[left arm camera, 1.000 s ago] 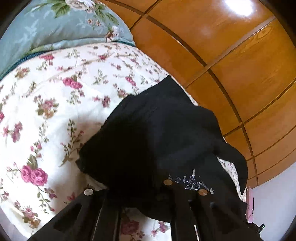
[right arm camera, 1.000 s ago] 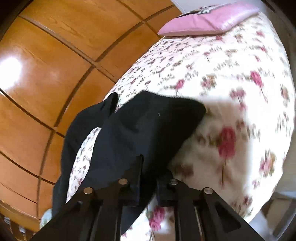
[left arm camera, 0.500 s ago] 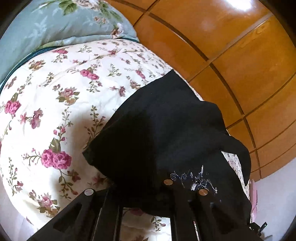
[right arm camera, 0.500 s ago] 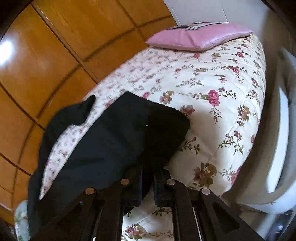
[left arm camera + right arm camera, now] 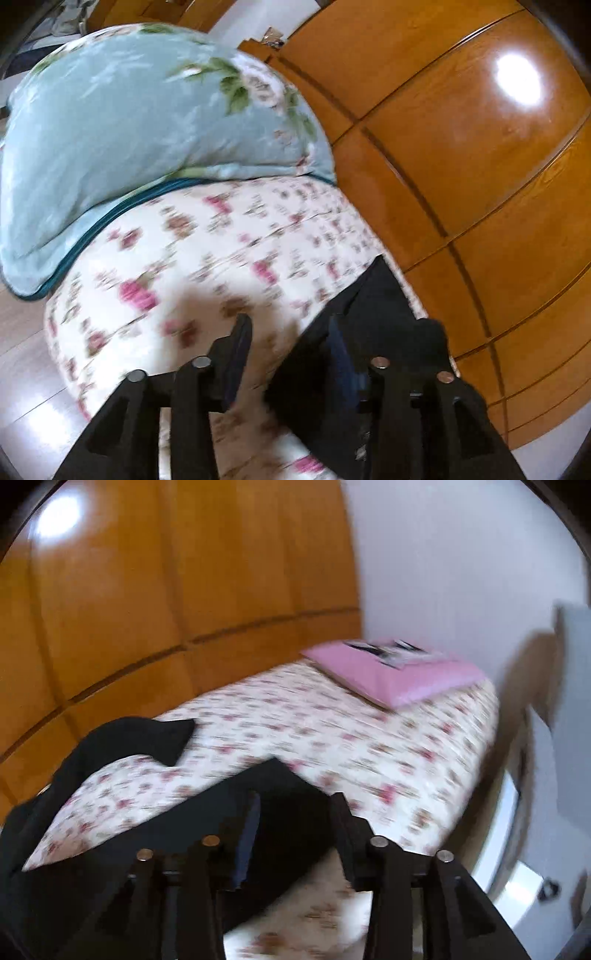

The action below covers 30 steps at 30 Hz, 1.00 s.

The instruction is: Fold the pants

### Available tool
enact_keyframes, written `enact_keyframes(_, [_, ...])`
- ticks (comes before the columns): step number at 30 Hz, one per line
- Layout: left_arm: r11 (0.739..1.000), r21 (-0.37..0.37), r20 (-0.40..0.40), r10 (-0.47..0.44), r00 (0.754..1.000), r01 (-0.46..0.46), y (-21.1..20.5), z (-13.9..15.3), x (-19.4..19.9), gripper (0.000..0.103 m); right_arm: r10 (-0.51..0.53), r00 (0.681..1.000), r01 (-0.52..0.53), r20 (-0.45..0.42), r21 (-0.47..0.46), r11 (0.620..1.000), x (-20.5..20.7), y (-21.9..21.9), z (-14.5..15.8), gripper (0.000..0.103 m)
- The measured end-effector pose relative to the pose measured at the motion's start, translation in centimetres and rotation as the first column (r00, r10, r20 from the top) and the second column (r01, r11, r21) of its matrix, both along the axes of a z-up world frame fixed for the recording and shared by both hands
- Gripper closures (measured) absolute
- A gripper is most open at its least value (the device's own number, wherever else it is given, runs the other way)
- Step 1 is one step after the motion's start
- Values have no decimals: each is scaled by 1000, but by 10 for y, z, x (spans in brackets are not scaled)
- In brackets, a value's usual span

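Two sets of tongs rise from the bottom edge of their own views, both spread wide and gripping nothing. The left tongs [image 5: 288, 354] point up and slightly leftward over the floral bedspread [image 5: 207, 258]; a clear gap of blurred quilt shows between the two fingers, and the right-hand finger [image 5: 341, 362] stands against the dark cloth of the black pants [image 5: 373, 314], though the motion blur leaves it unclear whether it touches them. In that view the pants fill the lower right of the frame beside the wooden wardrobe doors [image 5: 461, 147], while a pale blue floral pillow [image 5: 140, 129] lies across the upper left. The right tongs [image 5: 295, 830] are likewise parted, angled up toward the centre of the frame, with the folded body of the pants [image 5: 280, 797] lying flat on the bedspread [image 5: 332, 731] in the gap between and behind the fingers. One trouser leg [image 5: 140, 734] curls away toward the left of the frame along the bed's far edge, next to the wardrobe [image 5: 166, 590]. A pink cushion [image 5: 399, 675] rests at the far end of the bed, upper right of centre, below a white wall [image 5: 461, 572].
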<state>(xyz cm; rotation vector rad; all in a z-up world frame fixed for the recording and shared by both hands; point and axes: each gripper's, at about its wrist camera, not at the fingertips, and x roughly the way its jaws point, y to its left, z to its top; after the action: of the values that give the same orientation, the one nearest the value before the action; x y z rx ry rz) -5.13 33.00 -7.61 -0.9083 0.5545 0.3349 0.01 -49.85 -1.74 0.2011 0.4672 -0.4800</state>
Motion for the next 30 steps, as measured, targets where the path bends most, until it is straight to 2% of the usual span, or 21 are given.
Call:
enact_keyframes(3, [996,48,7,-75,997,75,-19,17,36,52,114,993,-113,-11,6,994,23,33,1,54])
enact_keyframes(5, [984,100,-2,-151,989,150,-40,25,68,52,215,976,-213,-33,68,975,48,51,-7,54])
enact_keyframes(6, [973,132,-4,-191,982,190,-51,28,84,52,269,962,-261,-46,128,957,65,59,-14,54])
enact_keyframes(8, [940,211,-33,-267,963,268,-78,33,118,52,322,944,-304,-73,190,933,90,70,-23,54])
enact_keyframes(9, [925,227,-53,-300,953,304,-90,33,136,52,337,938,-313,-84,215,925,102,73,-28,54])
enact_keyframes(11, [911,207,-41,-356,934,357,-110,30,163,52,360,929,-324,-86,281,903,126,73,-37,53])
enact_keyframes(14, [896,172,-36,-410,911,410,-140,22,196,52,334,939,-285,-81,359,889,156,61,-47,45])
enact_keyframes(16, [869,170,-25,-468,883,465,-161,17,217,52,282,956,-231,-75,398,888,180,44,-51,45])
enact_keyframes(19, [817,226,-56,-533,844,531,-188,5,243,52,214,975,-166,-66,432,887,209,19,-53,45])
enact_keyframes(22, [778,283,-118,-551,826,560,-201,-14,256,53,156,985,-110,-71,432,895,236,1,-55,45])
enact_keyframes(25, [784,240,-132,-558,819,573,-197,-35,260,53,138,988,-90,-75,451,888,257,-13,-61,45])
enact_keyframes(28, [792,211,-121,-560,819,573,-193,-40,260,52,159,986,-117,-54,466,877,271,-16,-66,45])
enact_keyframes(29, [789,221,-126,-560,819,573,-195,-40,259,52,165,985,-123,-52,460,879,273,-14,-66,51])
enact_keyframes(30, [785,232,-133,-559,818,574,-196,-41,259,52,176,983,-133,-54,446,885,276,-10,-66,65])
